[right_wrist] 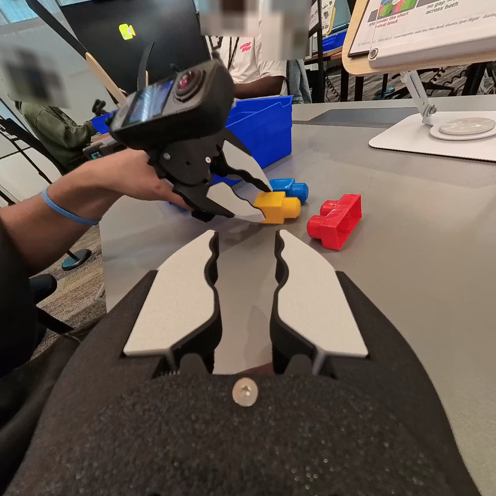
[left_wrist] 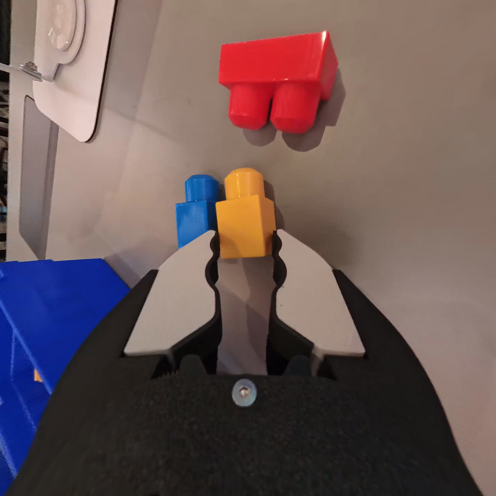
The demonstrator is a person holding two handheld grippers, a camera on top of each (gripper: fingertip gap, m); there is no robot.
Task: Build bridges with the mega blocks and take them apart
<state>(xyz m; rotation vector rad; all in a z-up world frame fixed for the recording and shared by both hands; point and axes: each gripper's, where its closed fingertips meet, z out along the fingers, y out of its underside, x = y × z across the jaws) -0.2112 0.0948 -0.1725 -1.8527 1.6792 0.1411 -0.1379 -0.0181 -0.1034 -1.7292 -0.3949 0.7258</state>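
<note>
Your left tongs (left_wrist: 245,236) pinch the yellow block (left_wrist: 243,225), stud pointing ahead toward the red block (left_wrist: 276,80); your right tongs (right_wrist: 247,236) gape empty.

This looks like a shared office or lab workspace set up for recording tasks; a wide grey table (right_wrist: 402,214) serves as the work surface, with a blue plastic bin (right_wrist: 263,128) at its far side; a white stand (right_wrist: 434,134) on the table holds up a tilted wooden board with a printed instruction sheet (right_wrist: 418,29); a large dark screen (right_wrist: 128,40) stands behind the table; patterned carpet (right_wrist: 72,295) covers the floor and a black chair base sits beside the table; people sit at neighbouring desks behind, one in a white shirt (right_wrist: 249,64) with a lanyard, another in a green jacket (right_wrist: 56,131); more blue bins and stands fill the background.
</note>
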